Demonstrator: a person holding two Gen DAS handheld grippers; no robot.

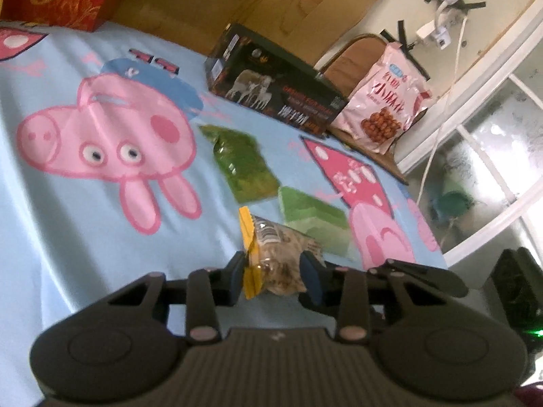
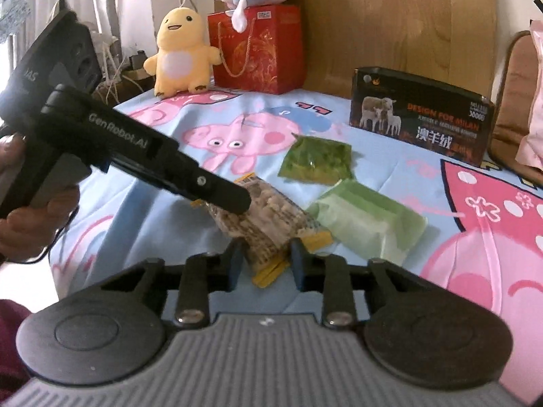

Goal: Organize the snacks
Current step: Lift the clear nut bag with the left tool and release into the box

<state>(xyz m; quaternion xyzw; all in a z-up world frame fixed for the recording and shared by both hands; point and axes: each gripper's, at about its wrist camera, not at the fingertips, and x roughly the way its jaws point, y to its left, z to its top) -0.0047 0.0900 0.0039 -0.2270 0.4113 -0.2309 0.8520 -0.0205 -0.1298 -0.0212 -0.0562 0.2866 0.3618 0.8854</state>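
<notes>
Both tools grip the same clear snack packet (image 2: 268, 224) with yellow ends, which lies on the bed's blue cartoon sheet (image 1: 85, 224). The left hand-held gripper (image 1: 276, 276) has its blue pads pressed against one end, and the right hand-held gripper (image 2: 266, 261) pinches the opposite end. Just beyond the packet lie a pale green pouch (image 2: 370, 220) and a dark green pouch (image 2: 317, 162). A black box (image 2: 420, 115) stands farther back.
</notes>
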